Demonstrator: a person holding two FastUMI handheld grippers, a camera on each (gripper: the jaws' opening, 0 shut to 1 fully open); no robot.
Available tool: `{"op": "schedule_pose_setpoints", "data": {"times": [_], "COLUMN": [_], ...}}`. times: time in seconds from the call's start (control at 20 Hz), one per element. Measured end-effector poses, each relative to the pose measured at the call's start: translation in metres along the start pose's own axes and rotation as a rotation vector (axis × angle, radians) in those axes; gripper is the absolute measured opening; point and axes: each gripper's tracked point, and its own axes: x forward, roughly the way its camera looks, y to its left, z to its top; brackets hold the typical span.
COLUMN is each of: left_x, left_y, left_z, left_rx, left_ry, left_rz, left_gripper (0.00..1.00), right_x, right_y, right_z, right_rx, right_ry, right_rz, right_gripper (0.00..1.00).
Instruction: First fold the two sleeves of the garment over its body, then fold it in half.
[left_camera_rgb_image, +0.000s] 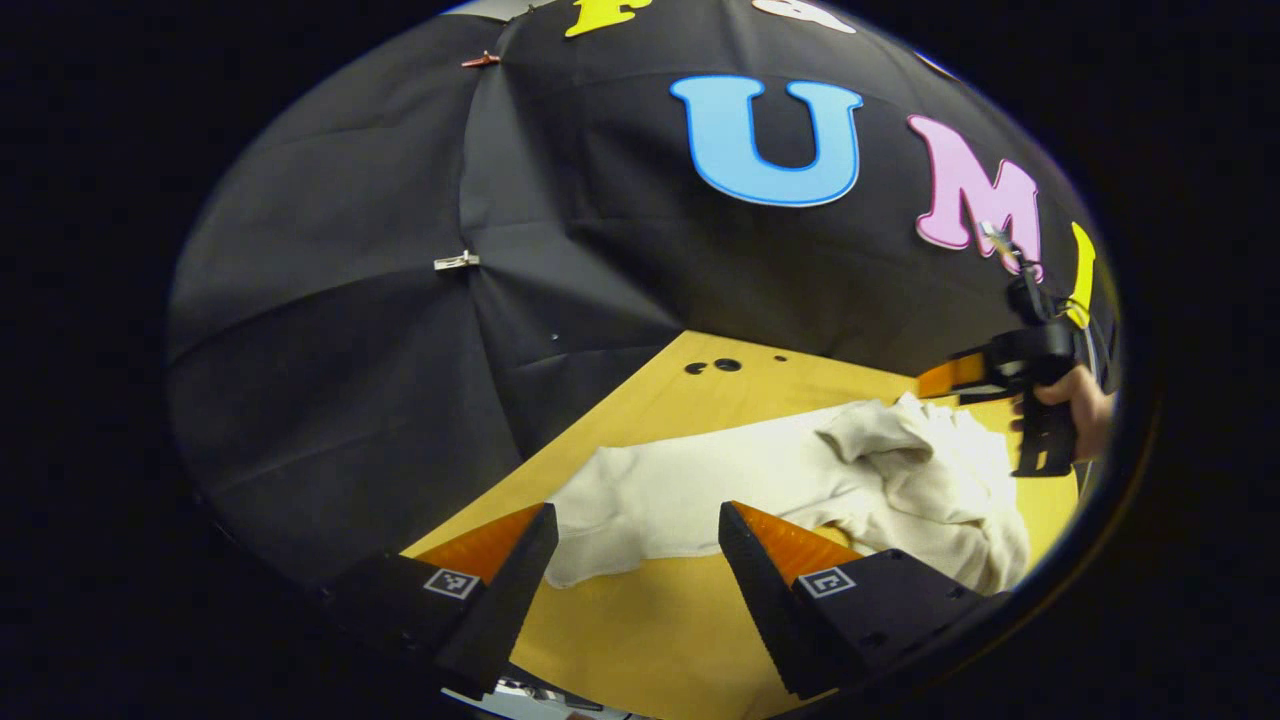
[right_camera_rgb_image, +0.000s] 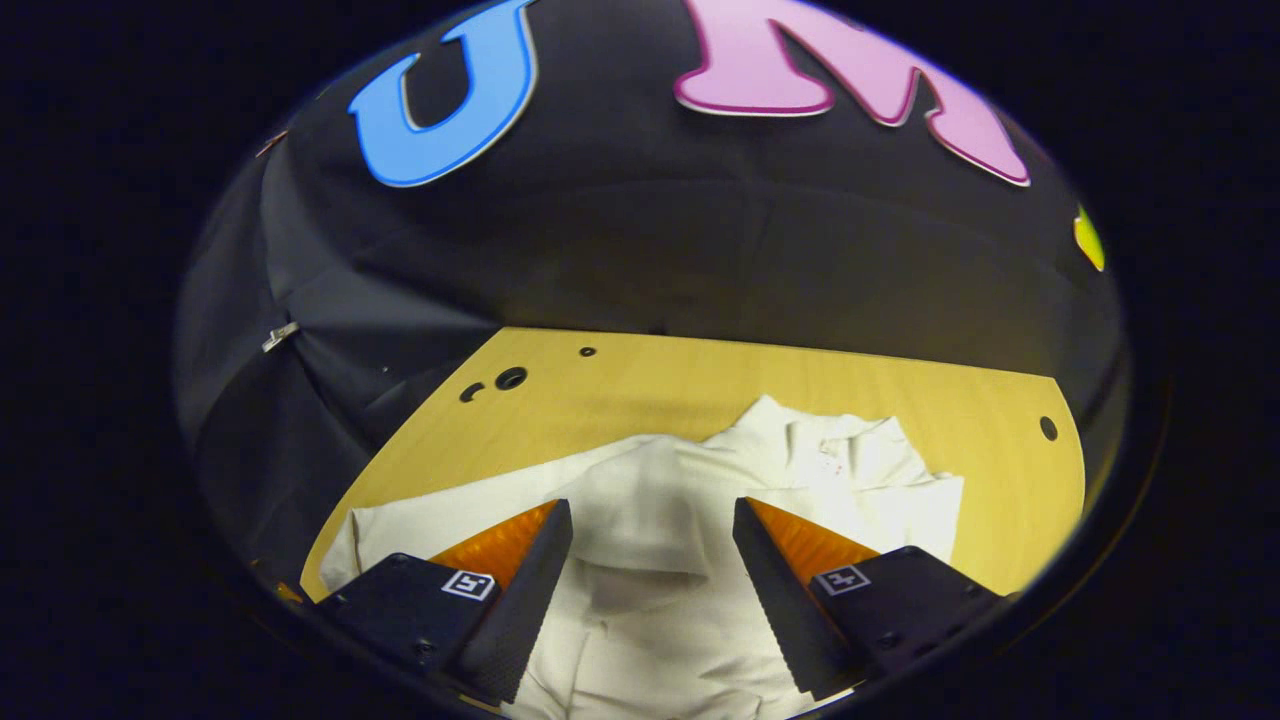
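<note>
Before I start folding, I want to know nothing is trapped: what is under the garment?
The garment lies crumpled on the wooden table, with bare wood visible all around it. Whether anything sits beneath the cloth cannot be seen; its bunched folds cover that area.

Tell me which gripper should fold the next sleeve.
Probably right: the right gripper hovers open directly over the white garment, a sleeve fold between its jaws. The left gripper sits at the garment's edge.

Garment (right_camera_rgb_image: 660, 600) bottom cut off by frame edge.

Garment (left_camera_rgb_image: 760, 480) on the table (left_camera_rgb_image: 650, 620) (right tool (left_camera_rgb_image: 935, 380) above its far end)
</note>
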Motion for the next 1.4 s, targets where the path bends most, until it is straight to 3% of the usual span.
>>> {"op": "schedule_pose_setpoints", "data": {"times": [0.55,1.0,1.2,1.3,1.4], "left_x": [0.085,0.111,0.114,0.113,0.113], "left_y": [0.062,0.064,0.056,0.049,0.037], "left_z": [-0.044,-0.081,-0.083,-0.085,-0.085], "left_rx": [0.056,0.017,-0.013,-0.037,-0.023], "left_ry": [0.096,0.204,0.203,0.218,0.232], "left_rz": [0.030,-0.024,-0.033,-0.049,-0.087], "left_gripper": [1.00,1.00,0.94,0.85,0.64], "right_x": [-0.096,-0.153,-0.167,-0.171,-0.176], "right_y": [-0.173,-0.232,-0.239,-0.241,-0.245], "right_z": [-0.021,-0.048,-0.061,-0.067,-0.074], "right_rx": [0.082,0.139,0.166,0.167,0.172], "right_ry": [-0.033,-0.039,-0.035,-0.033,-0.028], "right_rz": [-0.249,-0.351,-0.348,-0.350,-0.355], "right_gripper": [0.99,0.99,0.98,0.99,0.99]}}
